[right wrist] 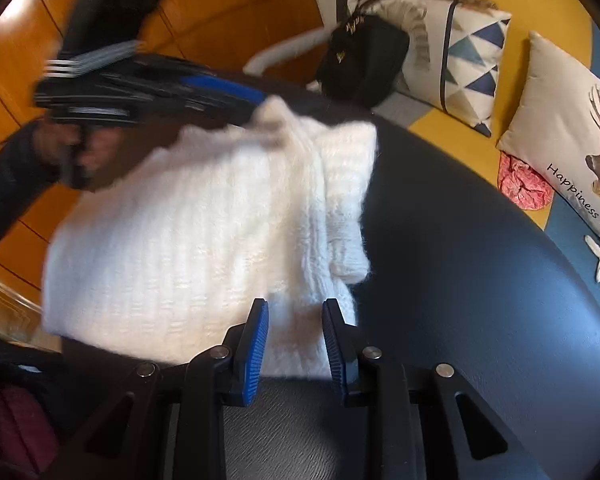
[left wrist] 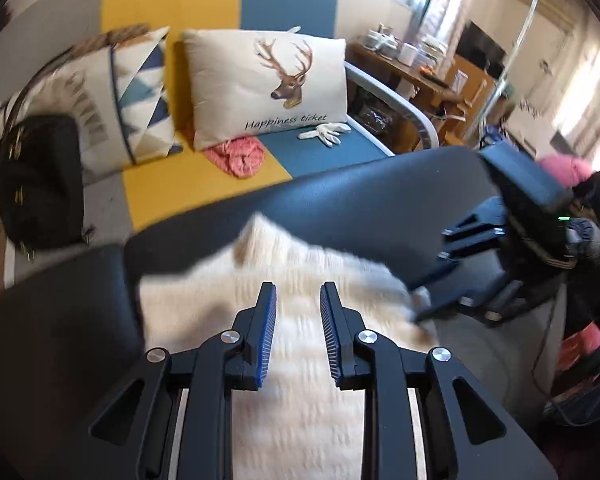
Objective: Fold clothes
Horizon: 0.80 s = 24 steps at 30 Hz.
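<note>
White sweater (right wrist: 204,220) under both grippers, prob. unheld.

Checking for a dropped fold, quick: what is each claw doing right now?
Left claw: open, above the white sweater, gripping nothing.
Right claw: open, gripping nothing.

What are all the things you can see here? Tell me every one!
sweater: one, white and fluffy, folded on the black table
deer pillow: one, cream, on the sofa
triangle pillow: one, cream with blue triangles, left of the deer pillow
bag: one, black, beside the triangle pillow
pink cloth: one, bunched in front of the deer pillow
glove: one, white, on the blue seat
sofa: one, yellow, blue and grey, behind the table
wooden desk: one, brown, by the window
left gripper: one, black with blue pads, open over the sweater
right gripper: one, black with blue pads, open at the sweater's near edge
</note>
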Motion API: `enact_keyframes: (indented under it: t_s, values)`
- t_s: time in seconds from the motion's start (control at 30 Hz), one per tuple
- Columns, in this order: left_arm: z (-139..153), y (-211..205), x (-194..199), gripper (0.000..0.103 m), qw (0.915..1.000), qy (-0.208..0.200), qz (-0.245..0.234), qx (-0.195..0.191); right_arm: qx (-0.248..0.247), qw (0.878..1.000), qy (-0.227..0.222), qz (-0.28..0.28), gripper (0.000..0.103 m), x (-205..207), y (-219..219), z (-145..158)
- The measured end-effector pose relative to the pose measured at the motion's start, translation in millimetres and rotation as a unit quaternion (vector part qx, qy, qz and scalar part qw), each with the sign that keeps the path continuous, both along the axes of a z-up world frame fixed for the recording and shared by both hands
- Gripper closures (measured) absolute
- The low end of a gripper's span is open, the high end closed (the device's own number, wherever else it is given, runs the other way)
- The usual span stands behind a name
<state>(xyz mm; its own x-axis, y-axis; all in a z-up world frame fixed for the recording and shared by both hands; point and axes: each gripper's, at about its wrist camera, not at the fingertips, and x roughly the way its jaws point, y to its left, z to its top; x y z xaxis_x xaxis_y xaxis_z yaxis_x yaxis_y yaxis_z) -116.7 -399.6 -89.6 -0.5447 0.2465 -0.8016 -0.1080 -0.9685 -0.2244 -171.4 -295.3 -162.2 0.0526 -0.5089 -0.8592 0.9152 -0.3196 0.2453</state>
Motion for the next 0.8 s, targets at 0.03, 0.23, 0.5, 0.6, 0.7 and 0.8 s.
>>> enact_keyframes:
  t_s: [0.03, 0.23, 0.5, 0.6, 0.7, 0.8]
  values:
    - [-3.0, -2.0, 5.1, 0.078, 1.0000, -0.003, 0.006, 0.006, 0.012, 1.000, -0.002, 0.000, 0.075, -0.5, -4.3, -5.5]
    - [-13.3, -4.9, 45.2, 0.078, 0.9992, -0.025, 0.025, 0.019, 0.022, 0.999, 0.049, -0.002, 0.063, 20.6, -8.6, -12.4]
    - [-19.8, -11.1, 63.4, 0.078, 0.9971, -0.028, 0.058, 0.040, 0.021, 0.998, -0.026, -0.059, 0.059, 4.7, -5.7, -7.0]
    - [-18.6, -12.8, 68.5, 0.078, 0.9968, -0.026, 0.063, 0.042, -0.011, 0.997, -0.041, -0.071, 0.062, -7.1, 4.6, 9.1]
    - [-18.2, -14.5, 71.2, 0.078, 0.9962, -0.026, 0.071, 0.044, -0.006, 0.998, -0.037, -0.060, 0.062, -12.7, 0.4, 10.5]
    - [-18.8, -14.9, 73.3, 0.078, 0.9957, -0.028, 0.075, 0.047, 0.011, 0.997, -0.055, -0.048, 0.061, -14.7, -9.1, -2.9]
